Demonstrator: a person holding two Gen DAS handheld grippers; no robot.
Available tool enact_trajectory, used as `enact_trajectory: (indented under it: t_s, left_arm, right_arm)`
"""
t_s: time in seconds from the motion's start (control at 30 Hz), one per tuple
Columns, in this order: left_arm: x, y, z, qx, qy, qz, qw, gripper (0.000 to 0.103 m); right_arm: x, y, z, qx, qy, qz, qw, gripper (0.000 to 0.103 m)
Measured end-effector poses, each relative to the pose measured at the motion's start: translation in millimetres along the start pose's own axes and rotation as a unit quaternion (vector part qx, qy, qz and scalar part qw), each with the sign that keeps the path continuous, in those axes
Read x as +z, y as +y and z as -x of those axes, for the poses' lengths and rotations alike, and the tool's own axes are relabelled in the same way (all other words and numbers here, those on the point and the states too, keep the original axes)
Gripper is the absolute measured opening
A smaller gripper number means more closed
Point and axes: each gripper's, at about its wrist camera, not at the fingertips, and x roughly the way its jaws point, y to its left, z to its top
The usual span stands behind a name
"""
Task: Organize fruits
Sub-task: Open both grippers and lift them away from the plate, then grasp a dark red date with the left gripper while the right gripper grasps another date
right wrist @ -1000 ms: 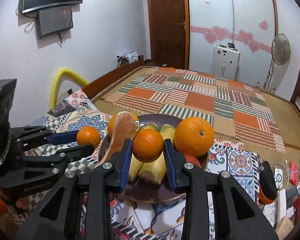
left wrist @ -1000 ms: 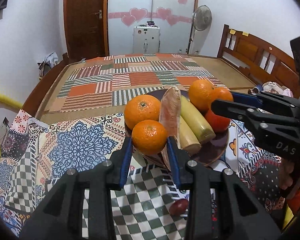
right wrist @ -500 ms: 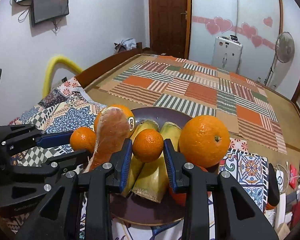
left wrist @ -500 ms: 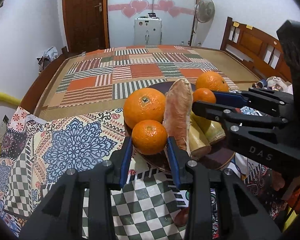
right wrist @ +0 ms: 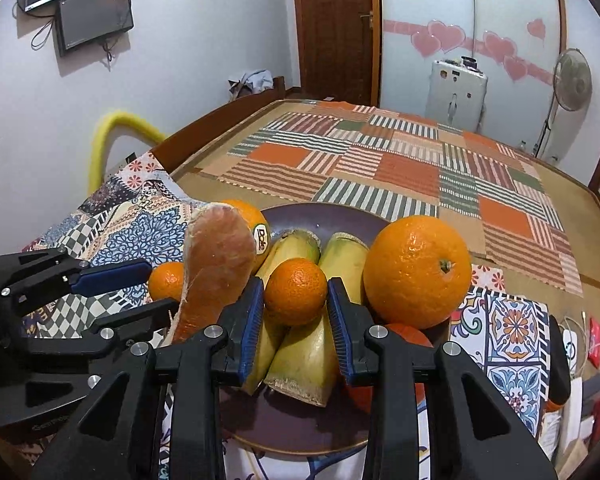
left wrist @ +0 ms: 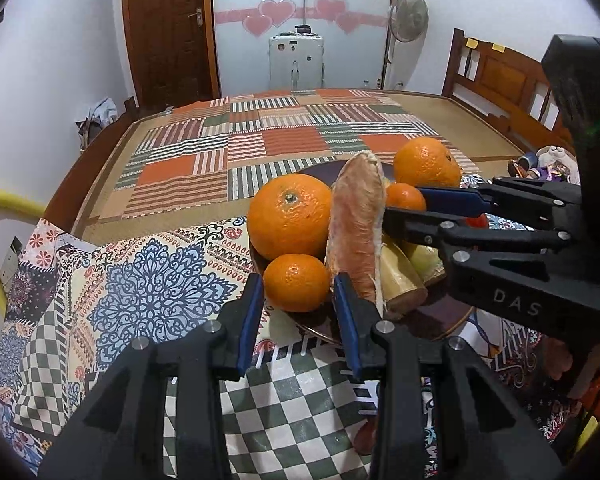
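Each hand-held gripper has a small mandarin between its blue pads, and both hang over the dark plate [right wrist: 324, 216] on the table. The left hand-held gripper [left wrist: 298, 300] pinches a small mandarin [left wrist: 296, 282] at the near left edge of the plate, just in front of the big orange [left wrist: 290, 216] and just beside the tall pomelo slice [left wrist: 358, 232]. The right hand-held gripper [right wrist: 296, 312] pinches another small mandarin [right wrist: 295, 291] right above the two pale yellow stalk pieces [right wrist: 320, 320]; I cannot tell if it touches them. A second big orange [right wrist: 417, 271] sits just to its right. The mandarins are round, so they have no long side and point no special way. The stalk pieces are long and run from near to far, with their cut ends toward the right camera. The pomelo slice stands up tall, leaning a bit. The right hand-held gripper is nearer the middle of the plate, so its mandarin probably only needs to go straight down. The left one is at the rim, and its mandarin could roll off there.
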Motion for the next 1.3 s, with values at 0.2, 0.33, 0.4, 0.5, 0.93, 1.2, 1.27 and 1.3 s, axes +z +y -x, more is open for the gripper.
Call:
enact_trajectory:
  t_s: [0.2, 0.33, 0.4, 0.5, 0.93, 1.2, 1.27, 1.3]
  left_arm:
    - [-2.6, 4.7, 9.3, -0.005, -0.009, 0.006, 0.9999, 0.037]
    - [-5.6, 8.9, 22.5, -0.011, -0.021, 0.016, 0.9996, 0.037]
    - [-7.7, 10.3, 31.5, -0.015, -0.028, 0.02, 0.9993, 0.037]
    - [-11.7, 11.8, 43.4, -0.014, -0.037, 0.023, 0.9989, 0.037]
    - [-52.6, -8.2, 63.7, -0.037, -0.012, 0.018, 0.9991, 0.048]
    - [-72.7, -16.1, 43.3, -0.058, 0.029, 0.023, 0.9976, 0.048]
    - [-74.8, -17.5, 37.4, -0.059, 0.036, 0.018, 0.9975, 0.048]
    - [-75.9, -19.1, 35.2, -0.056, 0.039, 0.015, 0.9976, 0.048]
  right_arm:
    - [-0.3, -1.7, 13.6, -0.004, -0.019, -0.004, 1.0, 0.052]
    - [-2.6, -2.6, 29.7, -0.007, -0.033, -0.007, 0.999, 0.052]
    - [-4.6, -1.1, 41.2, -0.009, -0.046, -0.004, 0.999, 0.052]
    - [-11.0, 3.8, 58.6, -0.01, -0.062, 0.004, 0.998, 0.052]
    - [-51.5, 25.5, 84.1, 0.019, -0.068, 0.019, 0.997, 0.053]
    - [-70.7, 23.1, 73.0, 0.016, -0.045, 0.018, 0.999, 0.053]
    - [-75.2, 23.0, 70.7, 0.013, -0.039, 0.017, 0.999, 0.053]
    - [-76.5, 21.9, 67.8, 0.014, -0.035, 0.016, 0.999, 0.053]
